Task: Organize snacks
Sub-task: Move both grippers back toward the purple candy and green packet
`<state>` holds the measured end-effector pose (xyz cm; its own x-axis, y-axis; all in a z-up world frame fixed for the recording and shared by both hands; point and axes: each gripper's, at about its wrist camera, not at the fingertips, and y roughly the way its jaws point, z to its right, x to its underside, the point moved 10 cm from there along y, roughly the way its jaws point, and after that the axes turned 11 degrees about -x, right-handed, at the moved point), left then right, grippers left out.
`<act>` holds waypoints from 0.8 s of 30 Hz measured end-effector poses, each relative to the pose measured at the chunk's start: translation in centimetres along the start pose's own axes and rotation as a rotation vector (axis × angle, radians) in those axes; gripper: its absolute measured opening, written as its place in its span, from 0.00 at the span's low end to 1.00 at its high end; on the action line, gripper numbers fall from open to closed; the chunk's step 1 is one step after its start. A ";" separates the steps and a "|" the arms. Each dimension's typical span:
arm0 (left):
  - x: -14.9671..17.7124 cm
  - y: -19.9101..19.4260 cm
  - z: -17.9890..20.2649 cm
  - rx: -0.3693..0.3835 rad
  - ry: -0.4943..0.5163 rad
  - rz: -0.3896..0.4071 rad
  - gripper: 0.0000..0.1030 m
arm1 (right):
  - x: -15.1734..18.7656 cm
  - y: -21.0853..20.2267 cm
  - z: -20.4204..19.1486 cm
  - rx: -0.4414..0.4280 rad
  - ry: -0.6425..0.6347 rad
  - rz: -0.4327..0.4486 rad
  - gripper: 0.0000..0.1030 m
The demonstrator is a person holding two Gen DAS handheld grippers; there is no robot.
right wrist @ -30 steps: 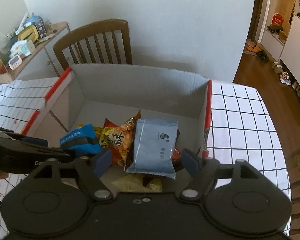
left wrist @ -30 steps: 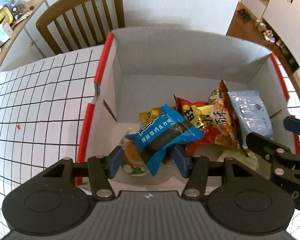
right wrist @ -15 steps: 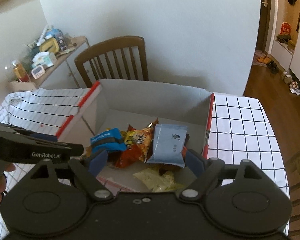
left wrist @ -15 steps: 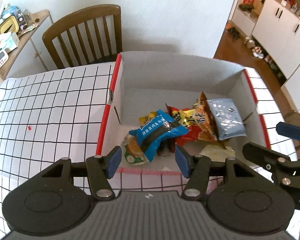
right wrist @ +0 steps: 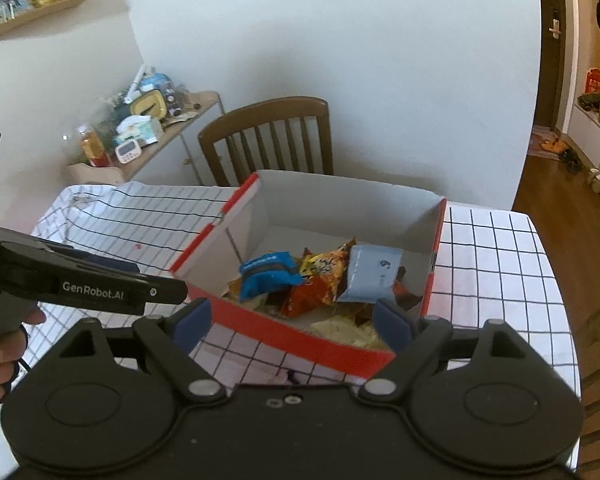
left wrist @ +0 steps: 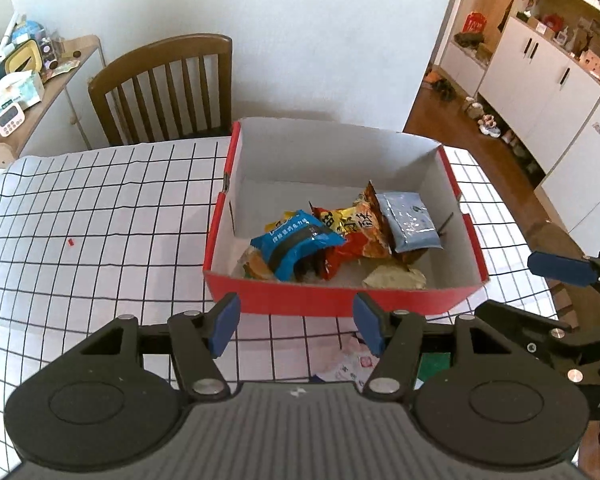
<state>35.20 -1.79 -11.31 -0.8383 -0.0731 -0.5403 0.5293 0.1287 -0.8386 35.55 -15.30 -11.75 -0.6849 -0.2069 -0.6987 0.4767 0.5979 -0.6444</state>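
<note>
A red cardboard box (left wrist: 340, 300) with a white inside stands on the checked tablecloth; it also shows in the right wrist view (right wrist: 300, 330). Inside lie several snack packs: a blue pack (left wrist: 296, 246) (right wrist: 268, 274), an orange-red chip bag (left wrist: 354, 228) (right wrist: 320, 276), a pale blue pouch (left wrist: 410, 222) (right wrist: 374, 274) and a pale yellow pack (left wrist: 394, 278). My left gripper (left wrist: 296, 326) is open and empty, held before the box's near wall. My right gripper (right wrist: 292, 322) is open and empty, above the box's near corner.
A wooden chair (left wrist: 164, 88) stands behind the table. A cluttered side shelf (right wrist: 148, 128) is at the far left. A few wrappers (left wrist: 348, 364) lie on the cloth just below my left gripper. The table edge (right wrist: 560, 280) runs at the right, with wood floor beyond.
Both grippers have pulled back and up, out of the box. The snacks stay in the box, and the whole box is now in view.
</note>
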 end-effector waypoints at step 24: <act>8.7 -1.5 -1.6 0.059 -0.070 -0.029 0.80 | 7.4 -2.4 -1.9 -0.047 -0.028 0.006 0.97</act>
<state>26.92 -1.08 -14.68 -0.8433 -0.1455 -0.5173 0.5133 0.0668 -0.8556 28.30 -16.78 -14.74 -0.6658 -0.2248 -0.7114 0.4541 0.6345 -0.6255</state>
